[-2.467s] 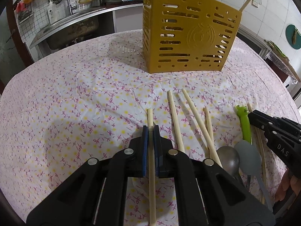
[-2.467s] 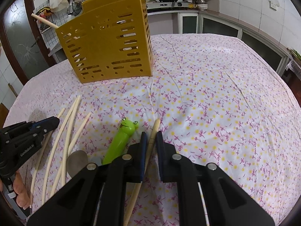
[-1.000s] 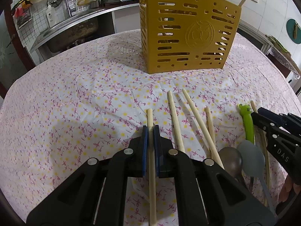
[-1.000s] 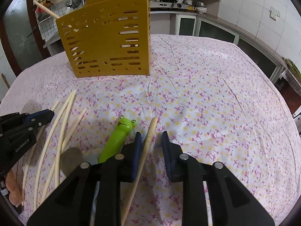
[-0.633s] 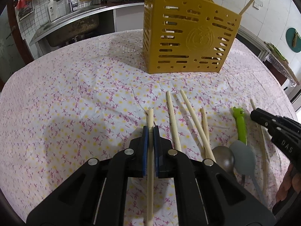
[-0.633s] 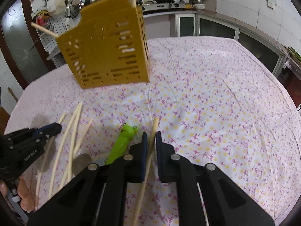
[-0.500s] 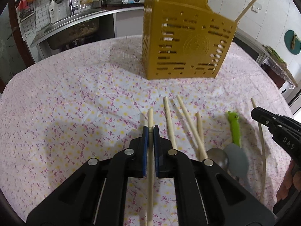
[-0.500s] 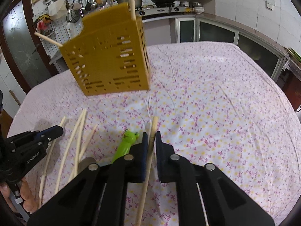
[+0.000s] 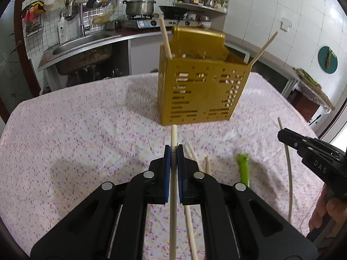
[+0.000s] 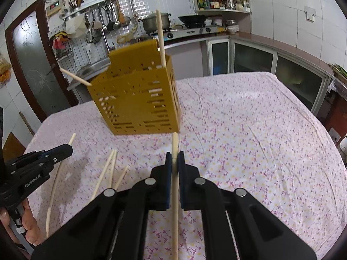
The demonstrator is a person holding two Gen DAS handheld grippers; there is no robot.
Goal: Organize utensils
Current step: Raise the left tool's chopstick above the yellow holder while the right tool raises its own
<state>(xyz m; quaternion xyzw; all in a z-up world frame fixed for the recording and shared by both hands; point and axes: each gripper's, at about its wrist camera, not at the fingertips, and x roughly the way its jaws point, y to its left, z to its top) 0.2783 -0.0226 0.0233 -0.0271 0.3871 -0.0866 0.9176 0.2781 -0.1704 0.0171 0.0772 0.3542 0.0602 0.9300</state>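
Left gripper (image 9: 172, 151) is clamped on a chopstick (image 9: 173, 186), blue pads pressed tight against it, tip poking out ahead toward the yellow holder (image 9: 198, 91). Right gripper (image 10: 174, 158) does the same: jaws pinched on its own chopstick (image 10: 175, 195), tip just short of the holder's near corner in that view.

Holder stands upright on the floral tablecloth (image 9: 86, 130), two chopsticks already sticking out of it, one at each end.

Left wrist view only: the holder's open top with its dividers, the green frog-handled utensil (image 9: 244, 169) lying on the cloth, and the right gripper from the side with its long pale stick hanging curved below it. A hand (image 9: 325, 212) shows at that grip.

Right wrist view only: the holder's side wall, the left gripper from the side with its stick slanting down, plus three loose chopsticks (image 10: 108, 171) on the cloth between the two grippers. The frog utensil is hidden here.
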